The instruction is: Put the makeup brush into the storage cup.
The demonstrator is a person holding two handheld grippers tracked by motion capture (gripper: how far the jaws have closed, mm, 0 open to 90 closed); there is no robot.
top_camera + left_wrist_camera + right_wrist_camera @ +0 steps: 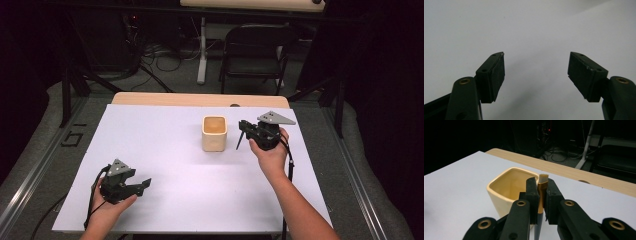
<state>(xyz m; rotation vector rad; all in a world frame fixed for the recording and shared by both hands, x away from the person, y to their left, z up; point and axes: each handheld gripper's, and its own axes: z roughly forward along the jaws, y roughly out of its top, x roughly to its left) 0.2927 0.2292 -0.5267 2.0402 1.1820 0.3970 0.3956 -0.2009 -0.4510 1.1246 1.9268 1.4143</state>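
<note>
Cream-yellow and square, the cup (214, 133) stands upright near the far middle of our white table (165, 165). Just beside it, on its right, our right gripper (541, 195) has its jaws pressed onto a small brush (542, 185), bristles up and dark handle slanting down toward the table. Our left gripper (536, 72) sits low near the front left corner, well apart, jaws spread wide with nothing between them.
</note>
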